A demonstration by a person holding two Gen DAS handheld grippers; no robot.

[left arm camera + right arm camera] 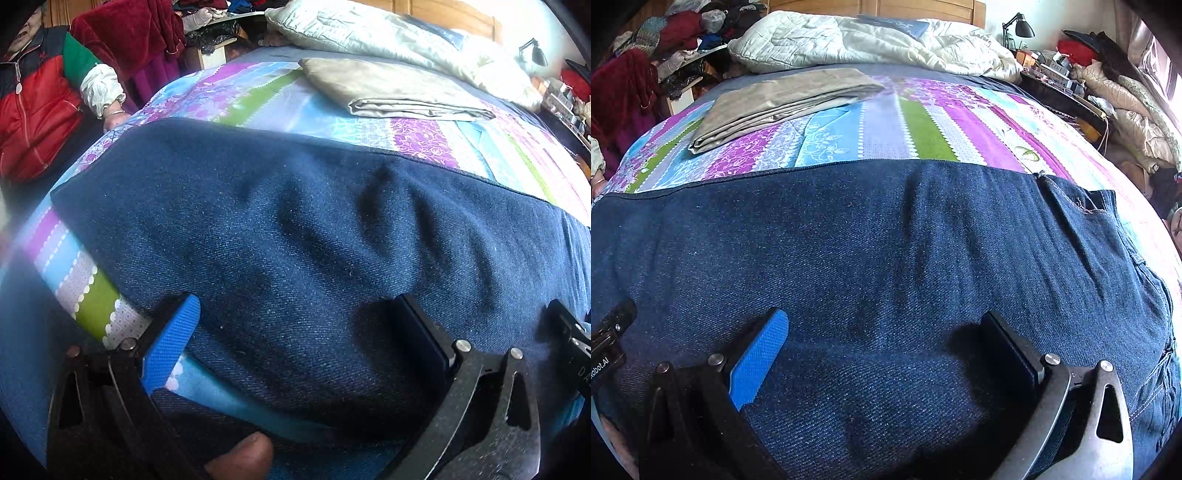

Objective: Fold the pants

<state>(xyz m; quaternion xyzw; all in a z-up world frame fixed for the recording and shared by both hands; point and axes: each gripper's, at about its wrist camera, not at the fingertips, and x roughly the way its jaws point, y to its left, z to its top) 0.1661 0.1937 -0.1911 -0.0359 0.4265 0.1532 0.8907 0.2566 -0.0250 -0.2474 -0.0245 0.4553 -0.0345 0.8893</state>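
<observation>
Jaws wide on left gripper (pixel 295 328), right gripper (pixel 886 336) | over jeans (pixel 871 251)

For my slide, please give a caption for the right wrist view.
Open right tool over dark blue jeans spread across a striped bedsheet.

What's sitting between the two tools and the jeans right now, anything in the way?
Nothing visible. Both the left tool and the right tool are open directly over the dark denim jeans, which lie spread across the striped bedspread. The folded beige sheet sits farther up the bed, apart from the jeans.
</observation>
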